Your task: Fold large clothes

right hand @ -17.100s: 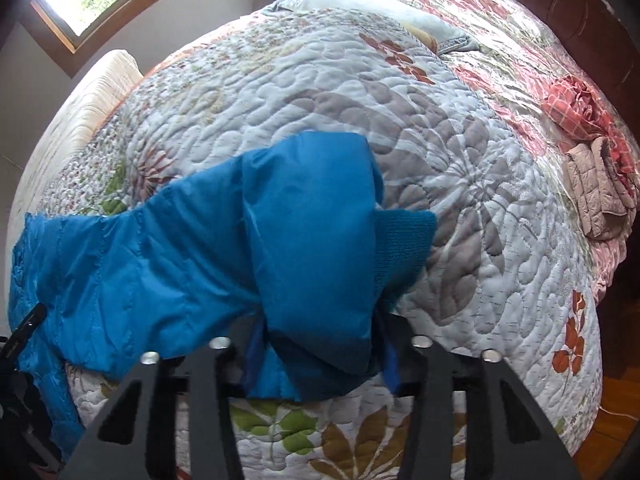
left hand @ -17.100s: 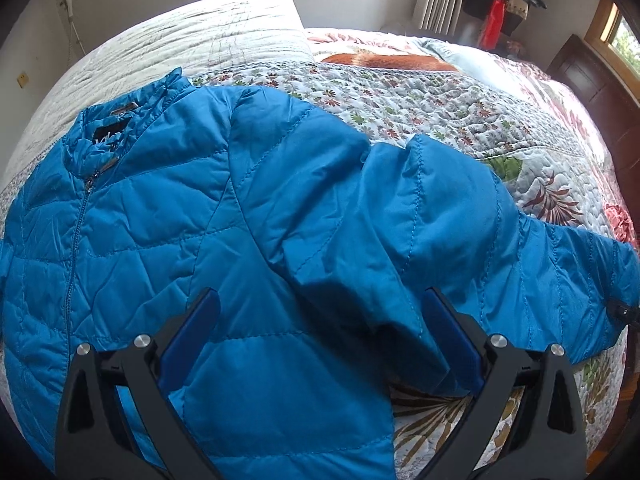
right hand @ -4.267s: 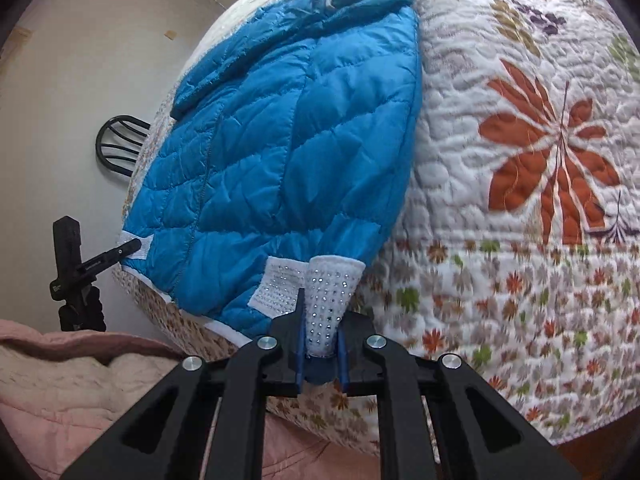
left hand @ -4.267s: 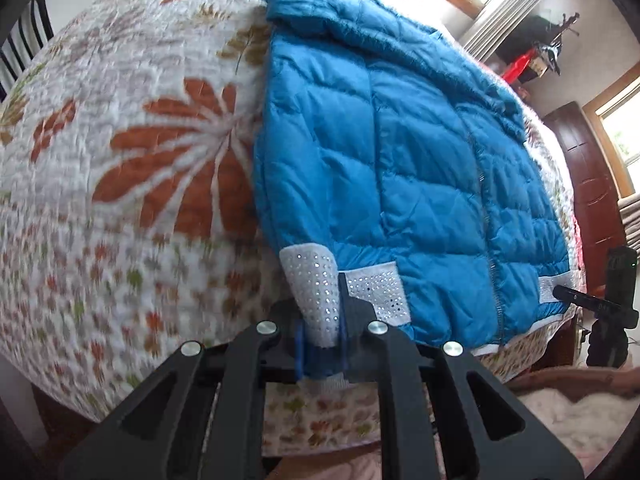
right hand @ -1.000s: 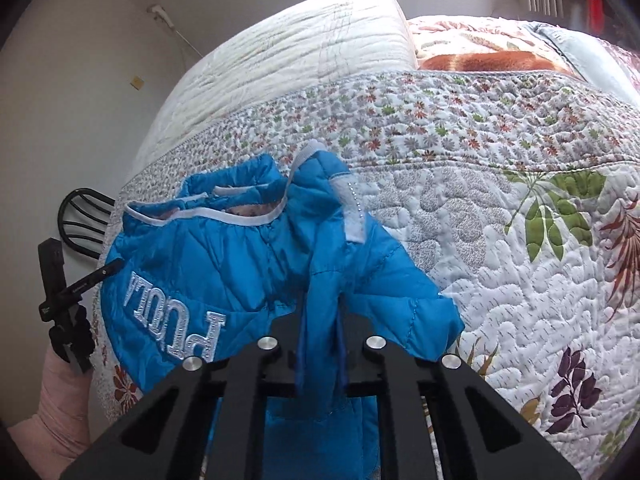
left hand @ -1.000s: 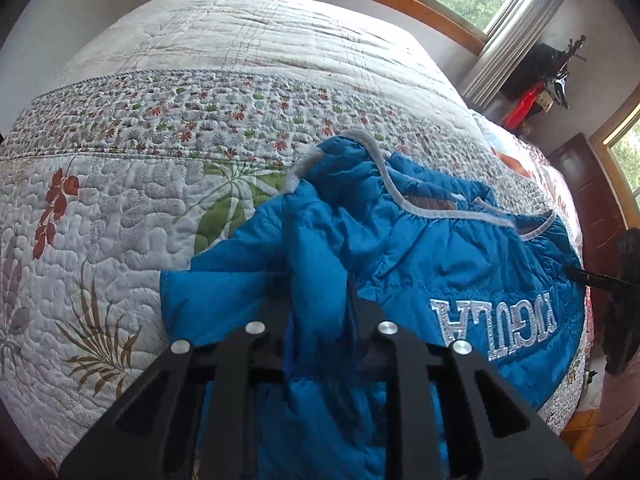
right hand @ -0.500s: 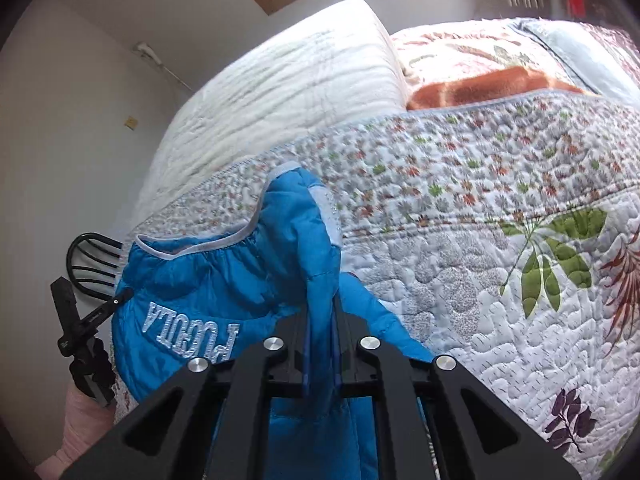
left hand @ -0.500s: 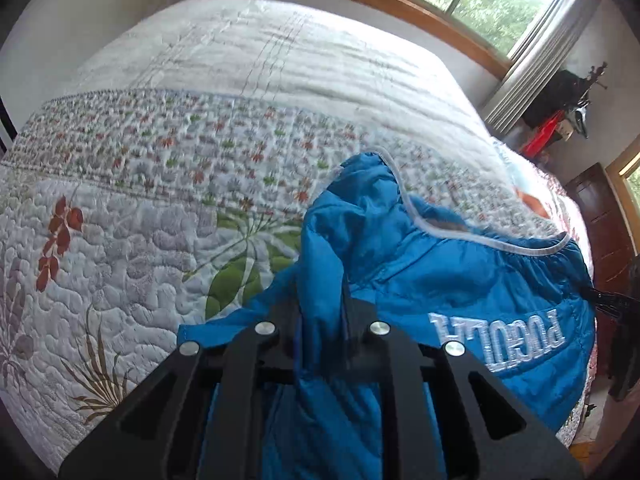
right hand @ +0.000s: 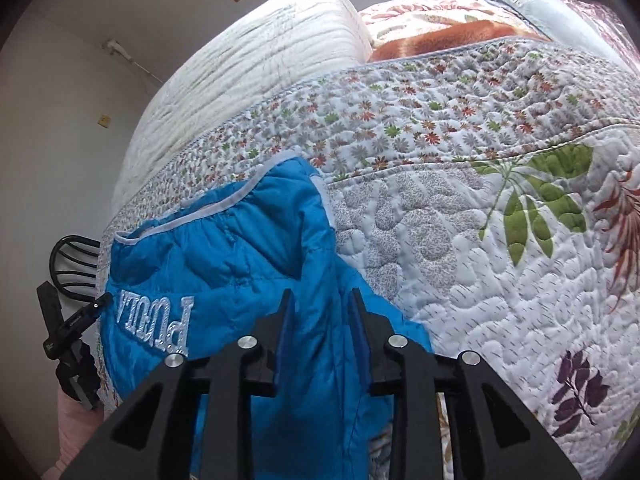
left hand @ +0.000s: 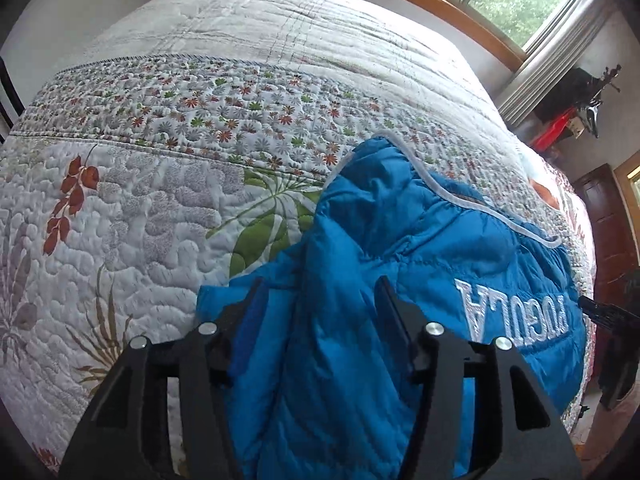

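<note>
A bright blue quilted puffer jacket (left hand: pixel 400 248) lies folded over on a bed covered by a white quilted bedspread with printed flowers and leaves (left hand: pixel 160 208). The jacket's grey-piped hem edge faces away from the cameras, and silver embroidered lettering shows upside down on its upper layer.

The left claw (left hand: pixel 320 300) has just been opening: its black fingers with blue pads now stand spread on either side of a raised ridge of the jacket's fabric. The fabric lies between the pads, but they no longer press on it.

The right claw (right hand: pixel 318 312) has likewise just been opening. Its jaws stand apart by a narrower gap, with a fold of the blue jacket (right hand: pixel 224 264) between them and the pads no longer clamping it.

In the right wrist view, a black chair back (right hand: pixel 74 260) shows beyond the bed's left edge. In the left wrist view, a wood-framed window (left hand: pixel 480 0) sits behind the bed.
</note>
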